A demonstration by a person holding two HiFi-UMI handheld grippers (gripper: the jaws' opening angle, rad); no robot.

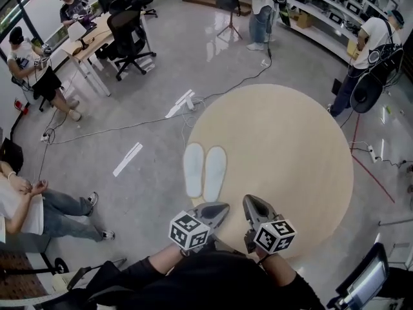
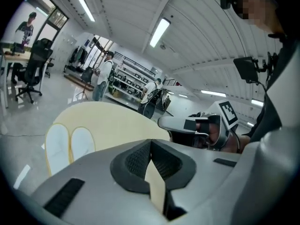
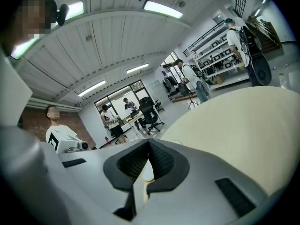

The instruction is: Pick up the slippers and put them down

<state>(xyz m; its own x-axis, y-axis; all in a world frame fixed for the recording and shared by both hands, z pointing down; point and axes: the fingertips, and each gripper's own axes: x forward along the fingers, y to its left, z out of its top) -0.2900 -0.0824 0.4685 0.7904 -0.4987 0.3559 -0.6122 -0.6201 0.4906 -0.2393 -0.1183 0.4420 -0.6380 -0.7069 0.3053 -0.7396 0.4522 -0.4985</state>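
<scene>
The left gripper (image 1: pixel 217 209) and right gripper (image 1: pixel 253 203) are held over the near edge of the round table (image 1: pixel 290 141), each with its jaws pressed together on nothing. Just beyond, the white slippers (image 1: pixel 204 171) are laid side by side near the table's left rim. For a pick-up, the jaws would have to be opened first. Nothing is set between; the office chair (image 1: pixel 128 36) is well apart.
</scene>
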